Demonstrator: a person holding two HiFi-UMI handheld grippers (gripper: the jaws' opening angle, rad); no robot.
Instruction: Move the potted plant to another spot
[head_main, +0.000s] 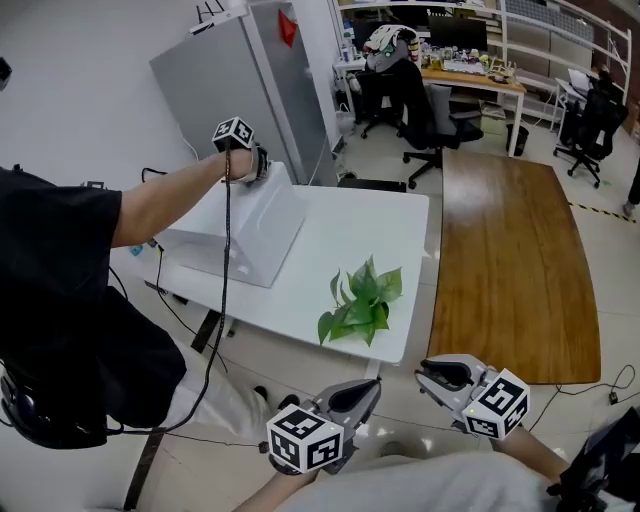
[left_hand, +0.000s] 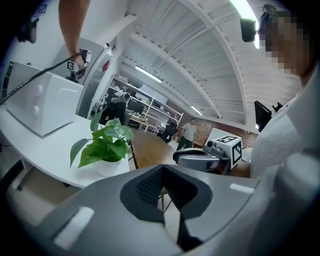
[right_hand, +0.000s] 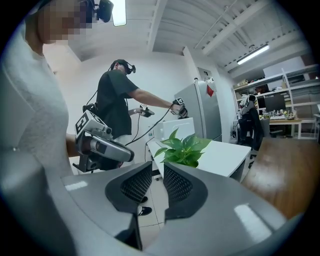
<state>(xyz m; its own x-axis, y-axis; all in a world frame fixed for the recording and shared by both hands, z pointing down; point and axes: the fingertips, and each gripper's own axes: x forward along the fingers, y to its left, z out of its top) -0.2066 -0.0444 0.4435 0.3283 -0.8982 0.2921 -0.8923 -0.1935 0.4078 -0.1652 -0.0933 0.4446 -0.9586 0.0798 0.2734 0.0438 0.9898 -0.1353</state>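
Note:
The potted plant (head_main: 360, 300), green leaves in a small white pot (left_hand: 107, 165), stands near the front edge of the white table (head_main: 330, 225). Both my grippers hover off the table's front edge, short of the plant and apart from it. My left gripper (head_main: 372, 388) is below the plant; in its own view the jaws (left_hand: 162, 172) meet with nothing between them. My right gripper (head_main: 424, 374) is to the plant's lower right; its pads (right_hand: 157, 175) stand a narrow gap apart, empty. The plant (right_hand: 182, 147) lies straight beyond them.
A brown wooden table (head_main: 510, 260) adjoins the white one on the right. A white box-like appliance (head_main: 250, 230) sits on the table's left end, where another person in black (head_main: 60, 300) holds a marker-cube gripper (head_main: 235, 135). A grey cabinet (head_main: 250, 90) and office chairs (head_main: 440, 115) stand behind.

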